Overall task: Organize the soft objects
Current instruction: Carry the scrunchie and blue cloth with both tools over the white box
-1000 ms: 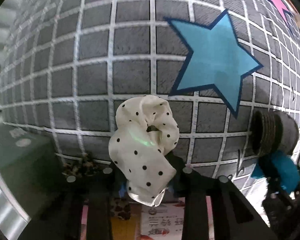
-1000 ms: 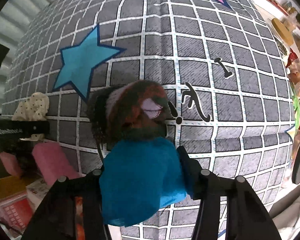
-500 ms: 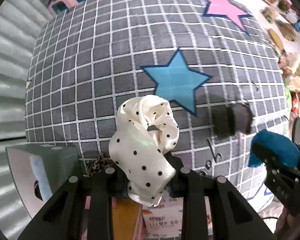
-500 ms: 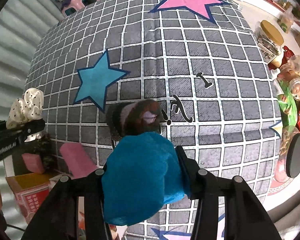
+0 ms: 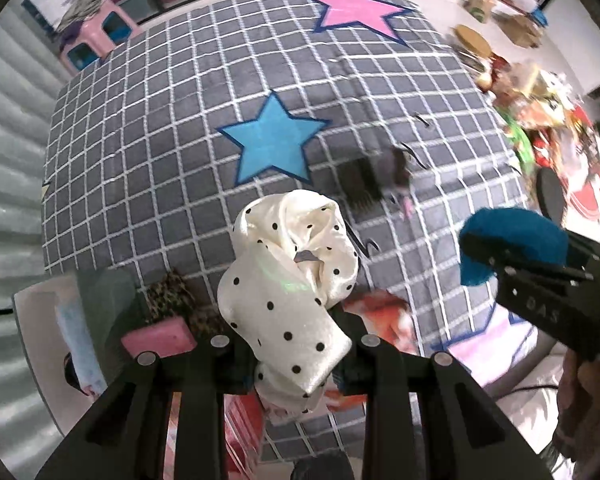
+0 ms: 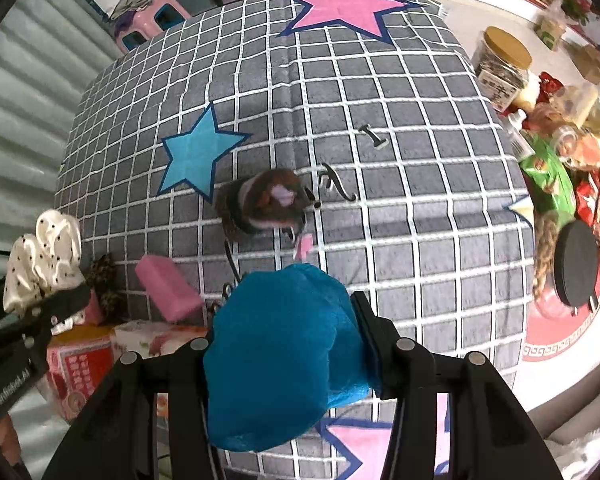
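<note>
My left gripper (image 5: 290, 344) is shut on a cream scrunchie with black dots (image 5: 288, 276), held high above the grey checked cloth (image 5: 160, 152); the same scrunchie (image 6: 44, 252) shows at the left edge of the right wrist view. My right gripper (image 6: 284, 344) is shut on a blue plush piece (image 6: 276, 356), also seen as blue plush (image 5: 508, 240) at the right in the left wrist view. A brown and white fuzzy item (image 6: 268, 204) lies on the cloth beside the blue star (image 6: 198, 152). A pink sponge (image 6: 168, 288) and a leopard-print piece (image 6: 104, 280) lie near the cloth's left edge.
Red and white printed boxes (image 6: 84, 356) stand below the sponge. A pale open box (image 5: 60, 320) sits at lower left. Jars and snack packs (image 6: 540, 100) crowd the right side, with a black round lid (image 6: 576, 268). A pink stool (image 6: 152, 20) stands at the far end.
Both grippers have risen well above the cloth with their loads, so much more of the cloth and its surroundings shows. The fuzzy item stays on the cloth.
</note>
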